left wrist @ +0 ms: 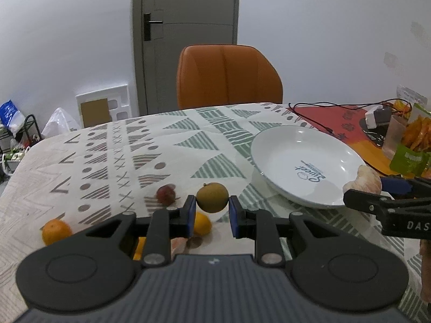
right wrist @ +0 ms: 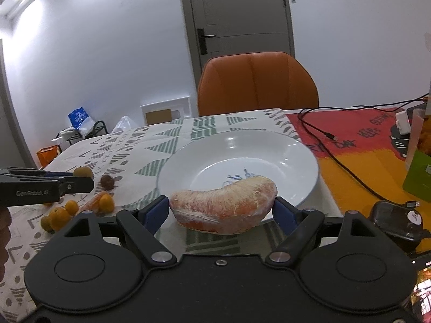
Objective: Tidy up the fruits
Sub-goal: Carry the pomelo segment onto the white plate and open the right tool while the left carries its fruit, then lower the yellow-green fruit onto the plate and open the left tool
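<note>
My left gripper [left wrist: 212, 211] is shut on a small round brown-green fruit [left wrist: 212, 197] and holds it above the patterned cloth. My right gripper [right wrist: 222, 210] is shut on a peeled pink pomelo segment [right wrist: 225, 204], held just in front of the white plate [right wrist: 304, 158]. The plate [left wrist: 269, 145] is empty. In the left wrist view the right gripper [left wrist: 377, 188] reaches in from the right with the pomelo segment [left wrist: 367, 179] at the plate's near rim. Small oranges [left wrist: 56, 231], a dark red fruit [left wrist: 166, 194] and several more lie on the cloth at the left, also seen as oranges [right wrist: 60, 216].
An orange chair [left wrist: 229, 75] stands behind the table. A black cable [right wrist: 336, 158] runs over the red-and-orange mat at the right, near a charger [right wrist: 402, 122], a clear cup [left wrist: 393, 137] and green snack packs [left wrist: 406, 158]. A black device [right wrist: 396, 219] lies by the right gripper.
</note>
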